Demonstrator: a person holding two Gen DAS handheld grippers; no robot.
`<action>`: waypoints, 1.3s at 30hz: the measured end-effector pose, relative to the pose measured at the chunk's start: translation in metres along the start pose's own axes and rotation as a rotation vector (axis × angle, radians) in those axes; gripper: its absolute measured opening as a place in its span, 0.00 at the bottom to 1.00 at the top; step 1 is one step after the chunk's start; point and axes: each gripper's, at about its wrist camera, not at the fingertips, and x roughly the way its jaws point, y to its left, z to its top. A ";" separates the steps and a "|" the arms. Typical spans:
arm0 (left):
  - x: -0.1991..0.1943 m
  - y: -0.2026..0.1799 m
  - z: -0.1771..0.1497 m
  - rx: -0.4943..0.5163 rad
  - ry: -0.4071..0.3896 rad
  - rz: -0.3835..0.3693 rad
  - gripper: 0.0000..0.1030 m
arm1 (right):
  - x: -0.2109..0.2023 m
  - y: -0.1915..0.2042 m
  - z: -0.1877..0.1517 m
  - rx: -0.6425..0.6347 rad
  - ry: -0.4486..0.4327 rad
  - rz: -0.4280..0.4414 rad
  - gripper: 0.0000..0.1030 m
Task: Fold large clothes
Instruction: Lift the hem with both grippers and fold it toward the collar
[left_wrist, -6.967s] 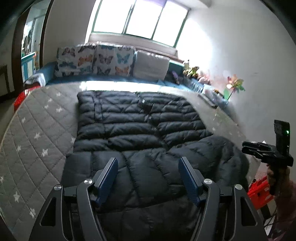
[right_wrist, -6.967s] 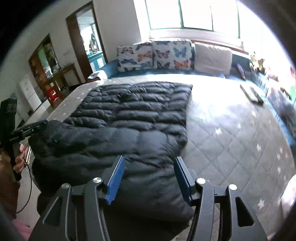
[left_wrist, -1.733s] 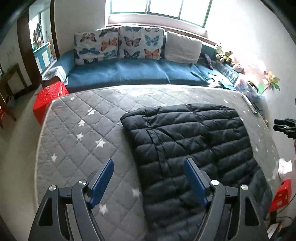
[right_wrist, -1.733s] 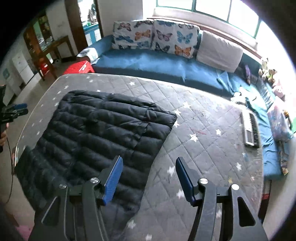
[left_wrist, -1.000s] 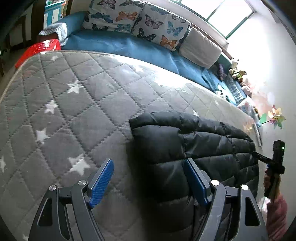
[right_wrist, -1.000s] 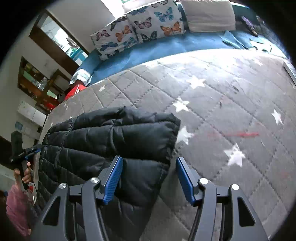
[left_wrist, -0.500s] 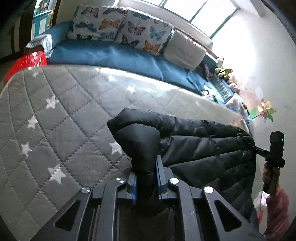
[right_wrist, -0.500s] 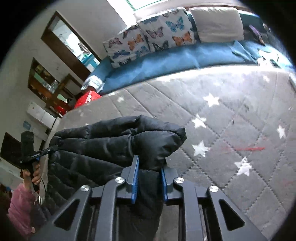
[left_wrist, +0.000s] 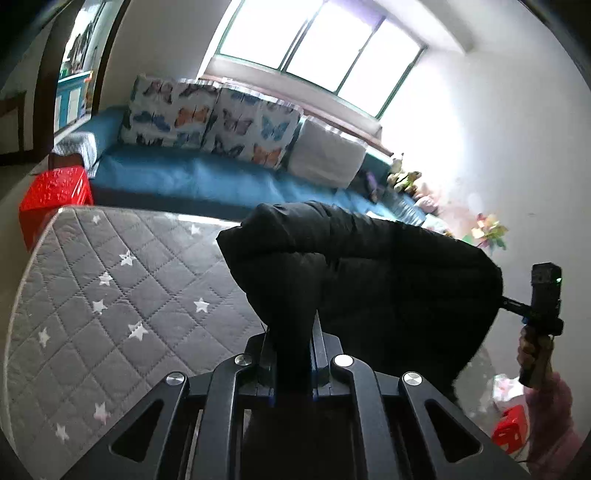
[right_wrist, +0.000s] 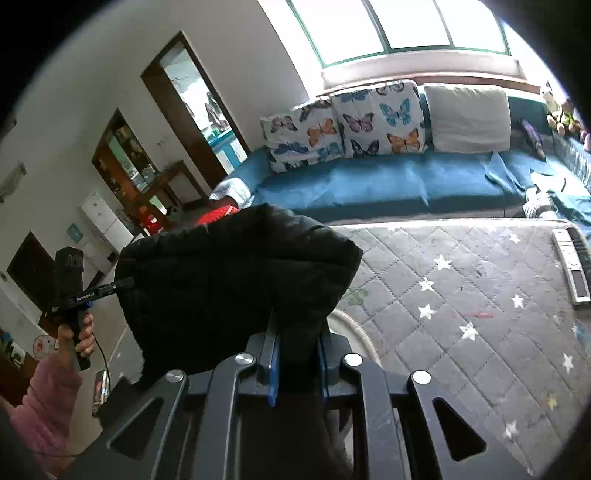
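Left wrist view showed the left gripper (left_wrist: 291, 354) with its fingers pinching a corner of the black puffer jacket (left_wrist: 369, 280), lifted clear above the star-quilted mattress (left_wrist: 110, 295). At three o'clock the right gripper (left_wrist: 511, 304) gripped the opposite corner, the padded edge stretched between them. From the right wrist view, the right gripper's (right_wrist: 295, 356) fingers clamped the same jacket (right_wrist: 229, 273), the left gripper (right_wrist: 123, 284) at nine o'clock. I judged the fold only under way: both corners were raised, but the jacket had yet to be laid over itself and flattened on the mattress (right_wrist: 461, 295).
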 end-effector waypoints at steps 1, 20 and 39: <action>-0.017 -0.007 -0.004 0.009 -0.018 -0.008 0.11 | -0.008 0.004 -0.003 -0.006 -0.008 0.001 0.17; -0.233 -0.079 -0.213 0.092 -0.208 -0.076 0.11 | -0.118 0.074 -0.140 -0.165 -0.134 0.066 0.17; -0.270 -0.056 -0.405 -0.011 -0.117 -0.094 0.19 | -0.097 0.048 -0.290 -0.089 -0.064 0.083 0.19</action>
